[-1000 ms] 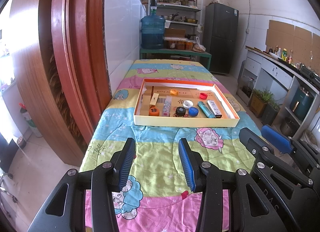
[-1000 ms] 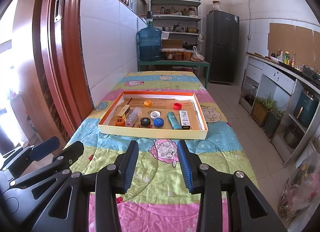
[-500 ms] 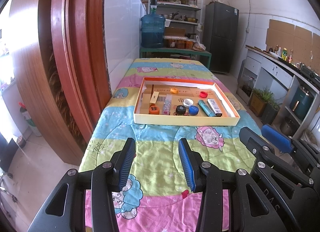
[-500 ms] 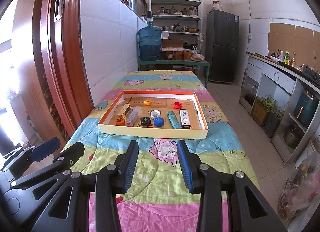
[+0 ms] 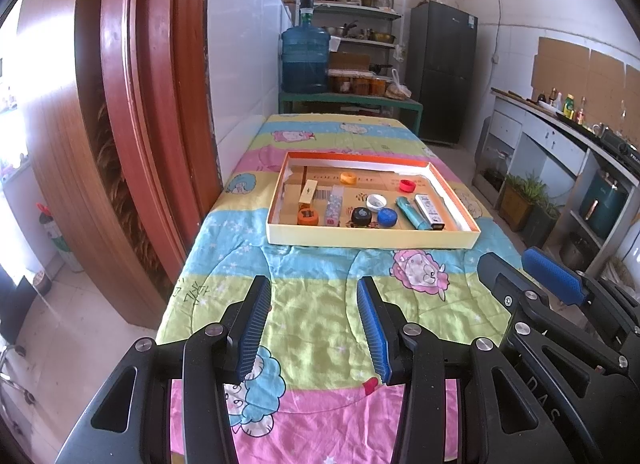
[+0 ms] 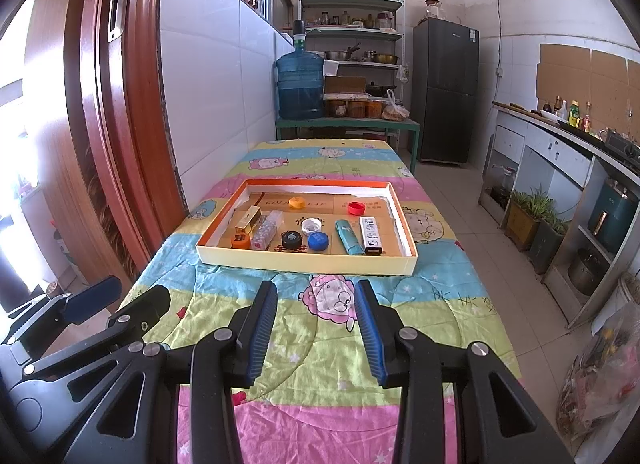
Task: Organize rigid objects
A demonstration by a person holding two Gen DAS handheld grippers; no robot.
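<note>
On the table's striped cartoon blanket (image 6: 320, 348) sits a shallow cardboard tray (image 6: 304, 262) with a yellow outer wall and an orange inner rim, holding all the small rigid pieces. Inside it, along the near wall from the left, lie an orange cap (image 6: 240, 241), a clear patterned box (image 6: 265, 231), a black cap (image 6: 291, 239), a blue cap (image 6: 318, 241), a teal tube (image 6: 348, 238) and a white remote-like stick (image 6: 371, 235) (the tube and the stick lie side by side, lengthwise). Just behind the black and blue caps is a white cap (image 6: 311, 225). A tan carton (image 6: 249, 220) rests beside the clear box on the left, and farther back are a yellow-orange cap (image 6: 297, 203) and a red cap (image 6: 356, 207), well apart from each other.

The left gripper (image 5: 314, 324) hovers over the blanket's near end, short of the tray, its 2 blue-padded jaws spread wide with nothing between them. The right gripper (image 6: 316, 326) is likewise spread wide and empty, held above the blanket in front of the tray's near wall, just beside the left one.

Left of the table stands a red-brown wooden door frame (image 6: 120, 123) against a white tiled wall. Beyond the table's far end a blue water jug (image 6: 300, 85) sits on a green bench (image 6: 348, 123), with metal shelves (image 6: 352, 27) above and a dark refrigerator (image 6: 446, 91) to the right. A counter (image 6: 560, 131) runs along the right wall.
</note>
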